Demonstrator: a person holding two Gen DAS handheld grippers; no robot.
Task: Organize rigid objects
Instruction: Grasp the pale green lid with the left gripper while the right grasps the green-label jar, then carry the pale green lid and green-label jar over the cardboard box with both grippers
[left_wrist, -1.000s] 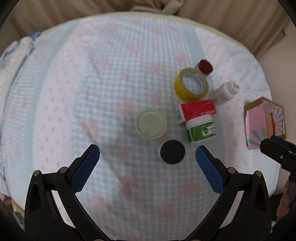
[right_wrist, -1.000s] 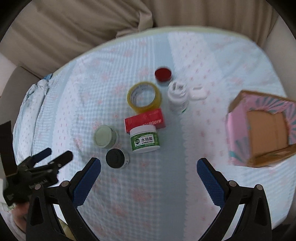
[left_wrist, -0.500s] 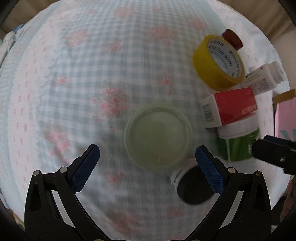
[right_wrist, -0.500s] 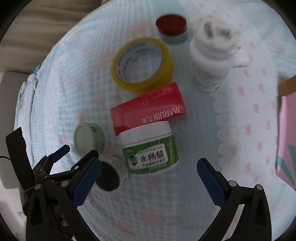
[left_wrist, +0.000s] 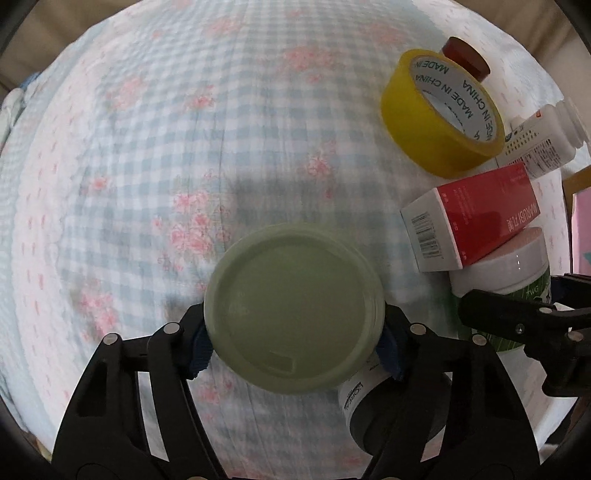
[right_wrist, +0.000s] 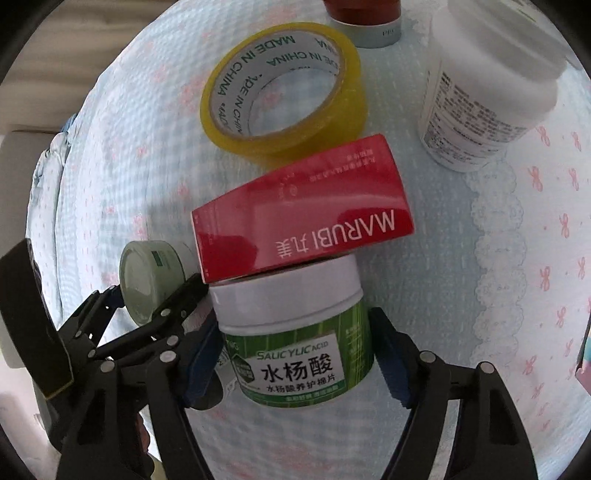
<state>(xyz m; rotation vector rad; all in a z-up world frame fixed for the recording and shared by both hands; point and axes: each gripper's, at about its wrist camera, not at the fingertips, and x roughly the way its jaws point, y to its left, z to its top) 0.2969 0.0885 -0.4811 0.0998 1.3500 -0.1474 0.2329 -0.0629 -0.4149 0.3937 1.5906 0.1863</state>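
Observation:
My left gripper (left_wrist: 294, 350) is shut on a pale green round jar (left_wrist: 293, 308), its blue pads against both sides; this jar also shows in the right wrist view (right_wrist: 151, 278). My right gripper (right_wrist: 295, 354) is shut on a green salicylic acid jar with a white lid (right_wrist: 295, 325), which also shows at the right of the left wrist view (left_wrist: 502, 273). A red Marubi box (right_wrist: 303, 206) leans on that jar's lid. A black-lidded jar (left_wrist: 391, 410) sits just under my left gripper's right finger.
A yellow tape roll (right_wrist: 284, 85), a white pill bottle (right_wrist: 487, 85) and a red-capped jar (right_wrist: 364, 18) lie farther back on the checked floral cloth (left_wrist: 184, 147). A pink box edge (left_wrist: 580, 229) shows at the far right.
Both grippers have moved down and forward and closed: the left on the pale green jar, the right on the green salicylic acid jar. Both were open before.

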